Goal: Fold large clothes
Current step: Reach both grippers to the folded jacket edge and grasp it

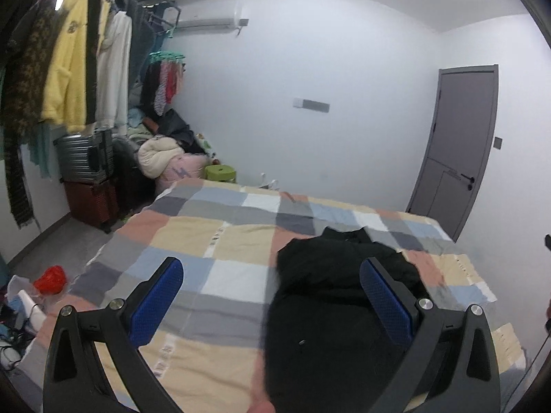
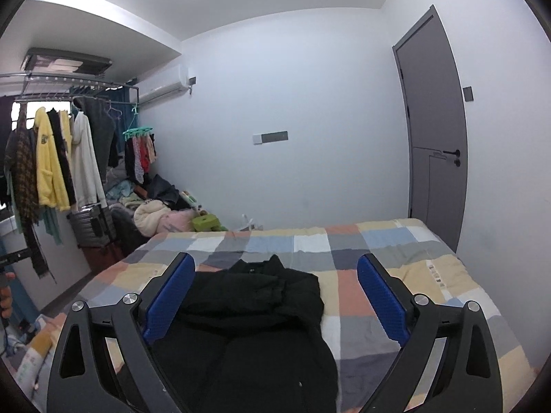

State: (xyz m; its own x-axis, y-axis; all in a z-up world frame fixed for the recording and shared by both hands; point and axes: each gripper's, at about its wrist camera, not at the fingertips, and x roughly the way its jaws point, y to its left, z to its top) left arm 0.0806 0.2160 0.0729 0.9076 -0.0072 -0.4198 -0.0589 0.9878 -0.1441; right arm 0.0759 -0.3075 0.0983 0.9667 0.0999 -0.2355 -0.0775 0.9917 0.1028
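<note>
While both tongs gape wide and hold nothing, the left gripper [image 1: 272,296] and right gripper [image 2: 275,292] hang above a checked bedspread [image 1: 193,241]. A crumpled black garment [image 2: 255,313] lies at six o'clock in the right wrist view, five o'clock in the left.

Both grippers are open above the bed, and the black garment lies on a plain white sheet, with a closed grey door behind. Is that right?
Not quite. The black garment lies on a patchwork checked bedcover in grey, blue, beige and pink, not a plain white sheet; the right wrist view shows it. The rest holds: left gripper and right gripper are open, and the grey door is closed.
</note>
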